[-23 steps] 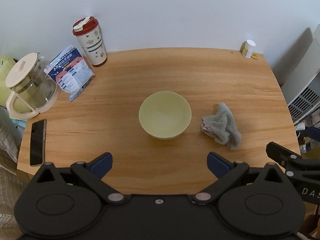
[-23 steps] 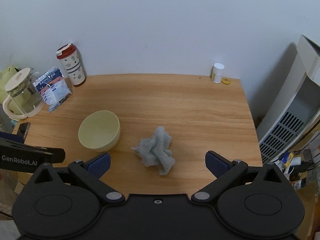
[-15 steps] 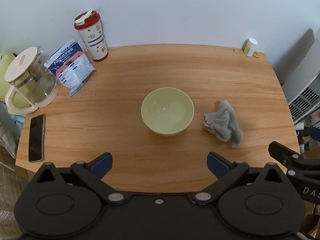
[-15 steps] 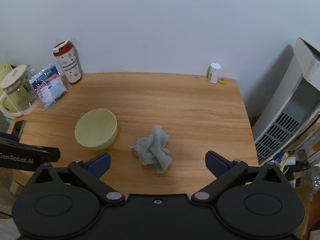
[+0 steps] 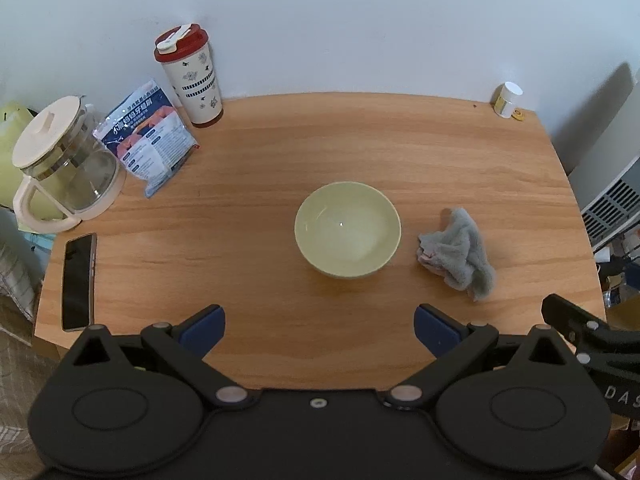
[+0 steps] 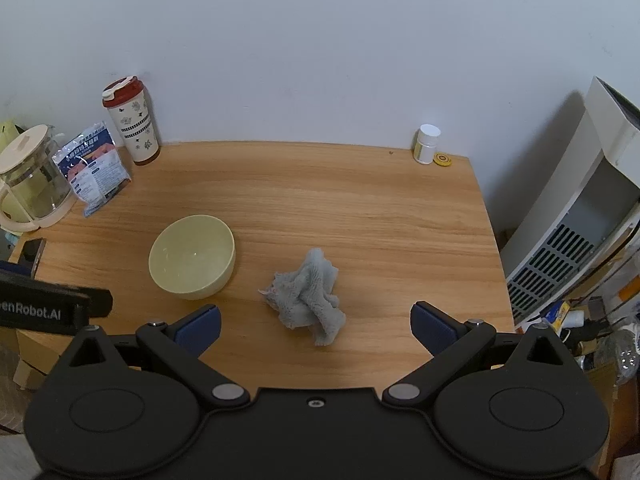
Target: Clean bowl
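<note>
A pale green bowl (image 5: 347, 230) is set upright near the middle of the wooden table (image 5: 360, 140). Just to the right of the bowl, apart from it, a crumpled grey cloth (image 5: 456, 254) is laid. The left gripper (image 5: 320, 330) is held above the near table edge in front of the bowl, its jaws spread wide with nothing between them. The right gripper (image 6: 315, 328) is held in front of the cloth, likewise spread and empty. Well to the left of the bowl, a phone (image 5: 79, 282), a glass jug (image 5: 60, 164), a printed packet (image 5: 150, 138) and a red-lidded tumbler (image 5: 190, 76) are seen. Far behind and right of the bowl, a small white-capped bottle (image 5: 507, 99) is stood.
</note>
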`<state>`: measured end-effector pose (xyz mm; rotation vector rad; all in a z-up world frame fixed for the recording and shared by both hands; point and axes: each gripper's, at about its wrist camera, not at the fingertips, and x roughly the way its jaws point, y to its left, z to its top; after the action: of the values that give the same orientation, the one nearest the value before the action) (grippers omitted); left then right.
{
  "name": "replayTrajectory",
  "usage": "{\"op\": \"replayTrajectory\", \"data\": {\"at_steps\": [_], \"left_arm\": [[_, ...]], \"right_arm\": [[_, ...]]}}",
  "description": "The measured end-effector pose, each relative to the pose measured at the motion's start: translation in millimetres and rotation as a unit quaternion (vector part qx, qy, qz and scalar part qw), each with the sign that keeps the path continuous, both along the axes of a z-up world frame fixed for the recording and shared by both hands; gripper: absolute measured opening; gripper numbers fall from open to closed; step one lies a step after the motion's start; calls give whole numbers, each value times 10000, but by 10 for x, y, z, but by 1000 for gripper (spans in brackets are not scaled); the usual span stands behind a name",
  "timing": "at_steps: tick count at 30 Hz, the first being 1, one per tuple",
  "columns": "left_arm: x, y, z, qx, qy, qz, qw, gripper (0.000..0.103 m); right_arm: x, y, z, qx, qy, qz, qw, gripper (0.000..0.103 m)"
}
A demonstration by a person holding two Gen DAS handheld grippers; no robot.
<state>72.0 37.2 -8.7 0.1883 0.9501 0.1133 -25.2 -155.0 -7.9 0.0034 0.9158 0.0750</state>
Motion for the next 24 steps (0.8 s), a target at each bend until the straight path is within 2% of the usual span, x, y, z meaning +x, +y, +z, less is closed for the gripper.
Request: {"op": "replayTrajectory", "data": {"at_steps": [2,12,15,19,24], "left_arm": [[-43,-26,-9,-20,-134,-34,9999,103],[-535,-283,147,126,-171,-99,9997,103],[-631,-42,134,-126,287,-253,9992,103],[-642,-47,156,-127,258,-288,9992,103],[-664,-92,188,-118,305,-339,9989,103]], "right_arm": [[-11,7,-1,-32,-24,29,10000,103],[15,-32,11,11,-127,-115,9999,103],[31,-56,8,-4,-202,-149,9997,103],[43,-56,0,-99,-266,-202,9994,103],[51,-73,-18,-183,-88,-243,9995,103]]}}
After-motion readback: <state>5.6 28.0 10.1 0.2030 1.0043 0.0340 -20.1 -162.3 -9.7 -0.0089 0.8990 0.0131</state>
